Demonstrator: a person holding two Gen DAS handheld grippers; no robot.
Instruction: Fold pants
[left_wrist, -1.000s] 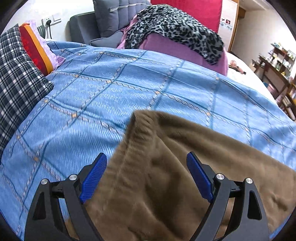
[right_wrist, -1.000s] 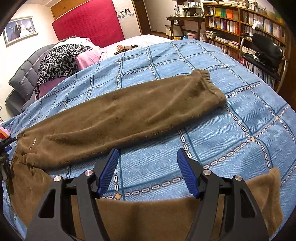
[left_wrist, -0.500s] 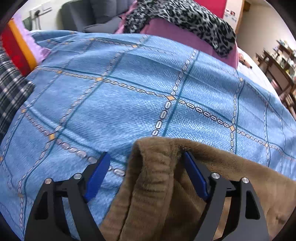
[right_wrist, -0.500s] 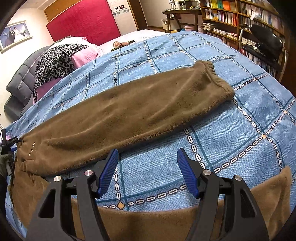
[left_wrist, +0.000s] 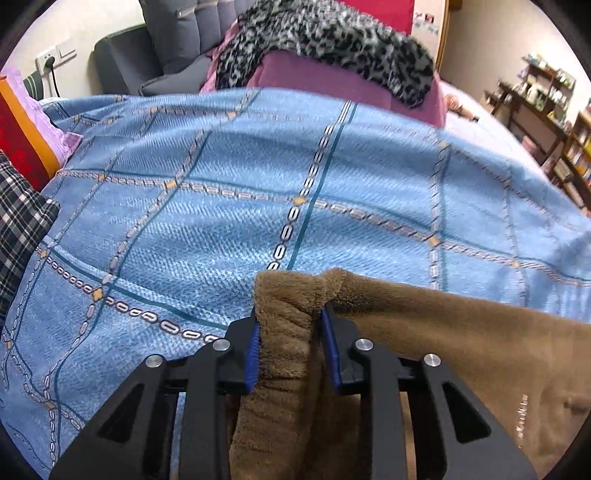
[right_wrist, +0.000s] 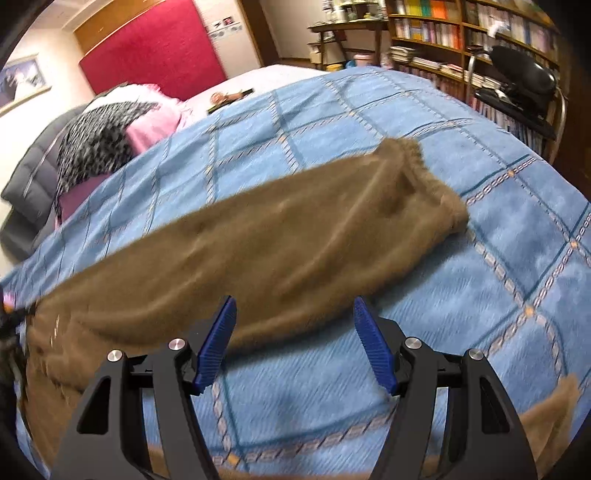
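Brown fleece pants (right_wrist: 277, 240) lie across the blue checked bedspread (left_wrist: 221, 221), one leg stretched out with its cuff to the right, the other leg's cuff (right_wrist: 546, 413) at the lower right. My left gripper (left_wrist: 290, 325) is closing its jaws on the ribbed waistband corner (left_wrist: 288, 295), and the blue pads press the bunched fabric from both sides. My right gripper (right_wrist: 295, 332) is open just above the near edge of the stretched leg, with bedspread and a strip of fleece between its fingers and nothing held.
Leopard-print cloth (left_wrist: 325, 37) lies on pink bedding at the bed's head. A plaid cloth (left_wrist: 22, 229) and a red and orange one (left_wrist: 18, 147) sit at the left edge. Bookshelves (right_wrist: 461, 37) and a black chair (right_wrist: 524, 81) stand beyond the right side.
My left gripper slid forward over the waistband and its jaws came together on the corner. The right gripper moved up to the stretched leg and stayed open.
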